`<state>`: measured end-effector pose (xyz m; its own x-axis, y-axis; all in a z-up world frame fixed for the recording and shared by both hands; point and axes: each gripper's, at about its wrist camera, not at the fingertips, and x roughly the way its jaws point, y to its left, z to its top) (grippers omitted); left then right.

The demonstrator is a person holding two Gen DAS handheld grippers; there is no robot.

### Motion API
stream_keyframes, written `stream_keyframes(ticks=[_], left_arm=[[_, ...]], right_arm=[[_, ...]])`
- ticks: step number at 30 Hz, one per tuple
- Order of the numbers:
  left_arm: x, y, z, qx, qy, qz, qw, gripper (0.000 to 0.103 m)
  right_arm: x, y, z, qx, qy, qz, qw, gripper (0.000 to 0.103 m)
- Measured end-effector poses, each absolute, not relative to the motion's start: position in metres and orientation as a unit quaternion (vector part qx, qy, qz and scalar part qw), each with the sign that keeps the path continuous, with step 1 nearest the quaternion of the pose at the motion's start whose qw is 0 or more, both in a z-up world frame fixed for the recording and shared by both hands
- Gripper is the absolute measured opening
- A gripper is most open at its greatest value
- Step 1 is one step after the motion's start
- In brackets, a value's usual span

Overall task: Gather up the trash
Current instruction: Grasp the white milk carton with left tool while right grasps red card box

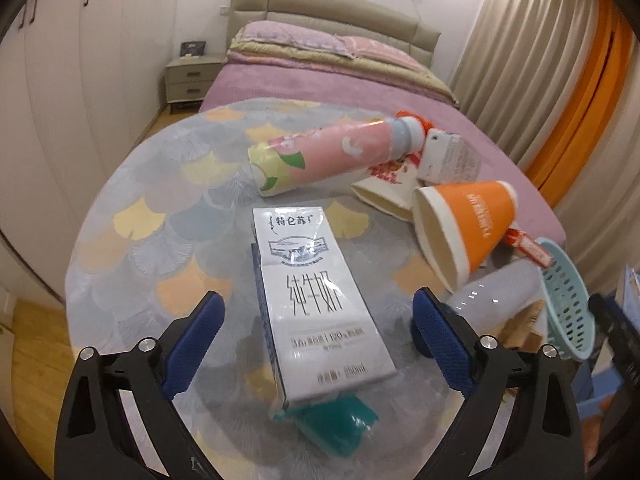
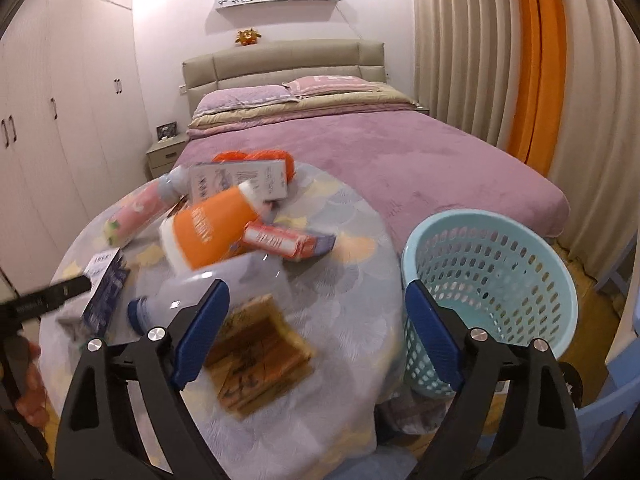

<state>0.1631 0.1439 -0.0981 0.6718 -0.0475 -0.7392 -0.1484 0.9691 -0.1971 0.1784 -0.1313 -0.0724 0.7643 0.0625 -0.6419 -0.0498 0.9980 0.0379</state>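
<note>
Both tools stand spread wide: the left tool (image 1: 318,334) straddles the milk carton (image 1: 316,300) lying flat on the bench (image 1: 132,216), lined up to pinch it; the right tool (image 2: 316,334) hovers empty beside the basket (image 2: 490,292), likely because trash goes there.

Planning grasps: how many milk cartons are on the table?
2. One carton lies inside the open left gripper; the other carton lies far, by the pink bottle's cap. Others may be hidden.

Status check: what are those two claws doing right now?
Left gripper open, straddling white milk carton. Right gripper open, empty. Light-blue perforated plastic basket beside table, nothing blocking.
</note>
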Motion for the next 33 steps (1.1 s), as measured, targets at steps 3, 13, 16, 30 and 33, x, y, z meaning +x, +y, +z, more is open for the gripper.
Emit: stream_keyframes(ticks=[3, 13, 16, 30, 33], left_arm=[[0.176, 0.142, -0.104, -0.116, 0.416, 0.03, 0.901, 0.089], [0.196, 0.133, -0.119, -0.089, 0.441, 0.032, 0.893, 0.079], [0.198, 0.134, -0.119, -0.088, 0.443, 0.033, 0.892, 0.079], [0.199, 0.133, -0.123, -0.09, 0.445, 0.026, 0.89, 0.073], [0.2, 0.135, -0.124, -0.094, 0.446, 0.025, 0.89, 0.072]], right_arm=[[0.205, -0.138, -0.076, 0.057, 0.371, 0.057, 0.925, 0.085], [0.258, -0.108, -0.095, 0.038, 0.424, 0.046, 0.904, 0.085], [0.272, -0.099, -0.103, 0.031, 0.439, 0.042, 0.897, 0.085], [0.293, -0.124, -0.116, 0.049, 0.466, 0.051, 0.882, 0.065], [0.288, -0.141, -0.119, 0.056, 0.472, 0.054, 0.878, 0.065]])
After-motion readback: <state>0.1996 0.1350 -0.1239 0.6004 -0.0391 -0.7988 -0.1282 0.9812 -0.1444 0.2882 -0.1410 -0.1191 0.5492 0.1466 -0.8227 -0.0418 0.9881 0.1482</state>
